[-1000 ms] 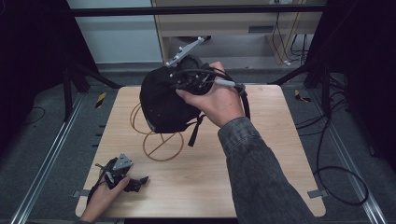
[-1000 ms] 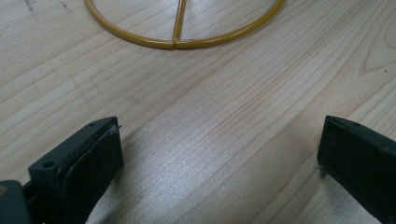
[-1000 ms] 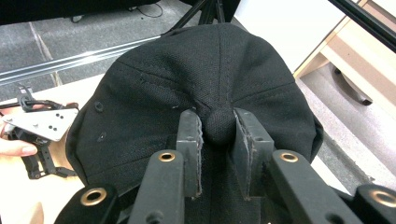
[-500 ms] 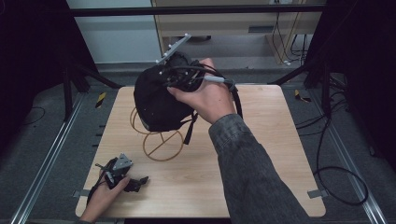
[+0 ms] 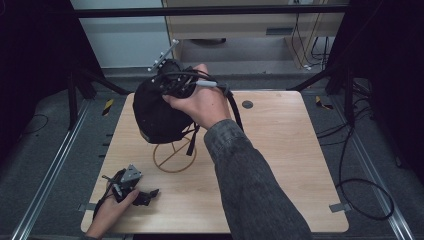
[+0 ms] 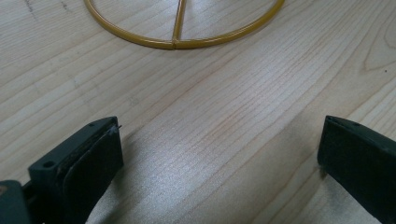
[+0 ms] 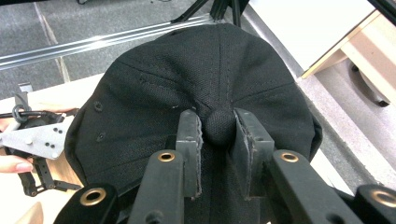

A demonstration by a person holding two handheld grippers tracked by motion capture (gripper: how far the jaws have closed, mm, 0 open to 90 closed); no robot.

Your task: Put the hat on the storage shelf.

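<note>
**Cap pinched by its top button above the wire stand**

My right gripper (image 7: 217,140) has its jaws clamped on the top button of the black cap (image 7: 196,93), so the crown hangs freely and can drop over something. In the high view the cap (image 5: 157,112) sits left of centre, just above the gold wire stand (image 5: 175,156). My left gripper (image 5: 131,186) rests on the worktop (image 5: 280,150) at lower left, jaws apart and empty, out of the way.

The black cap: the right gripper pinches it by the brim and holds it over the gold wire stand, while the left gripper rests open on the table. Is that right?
Not by the brim. In the right gripper view the right gripper pinches the black cap by the button on top of its crown. The rest stands: gold wire stand below, left gripper open on the table.
</note>
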